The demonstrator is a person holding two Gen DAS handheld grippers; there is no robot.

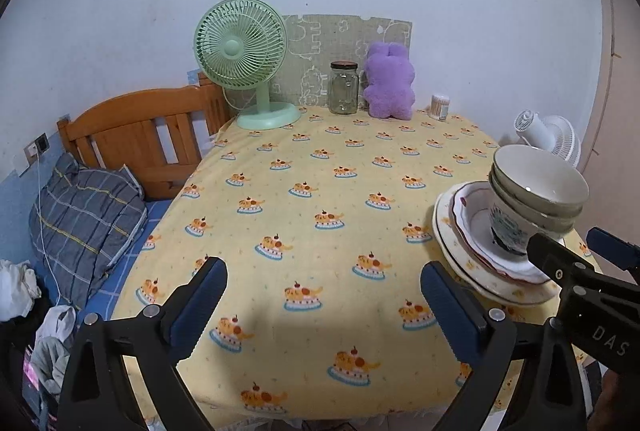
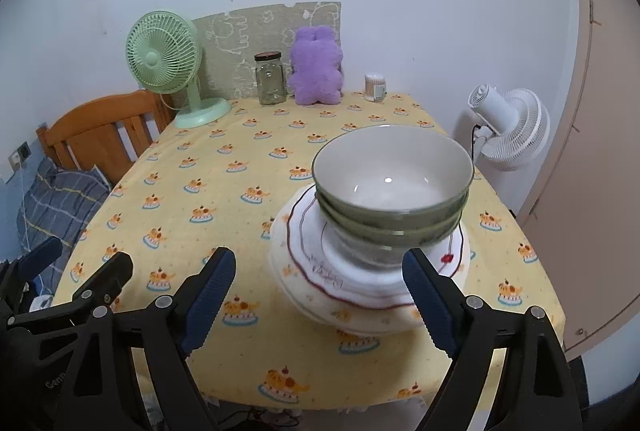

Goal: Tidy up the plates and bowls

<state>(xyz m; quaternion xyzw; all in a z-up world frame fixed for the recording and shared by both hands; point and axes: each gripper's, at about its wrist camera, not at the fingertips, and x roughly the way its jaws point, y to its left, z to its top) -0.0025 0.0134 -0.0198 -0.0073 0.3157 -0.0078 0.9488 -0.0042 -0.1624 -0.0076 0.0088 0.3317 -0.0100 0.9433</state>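
Both my grippers, left [image 1: 324, 305] and right [image 2: 320, 301], hang wide apart and empty near the table edge.
Bowls [image 2: 392, 191] teeter on plates [image 2: 360, 295] at the near right; a clumsy nudge could topple them.

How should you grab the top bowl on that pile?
Pinch the rim of the top bowl with the right gripper, coming from the near side and above. Its rim stands clear above the nested bowls, while its sides sit buried inside them.
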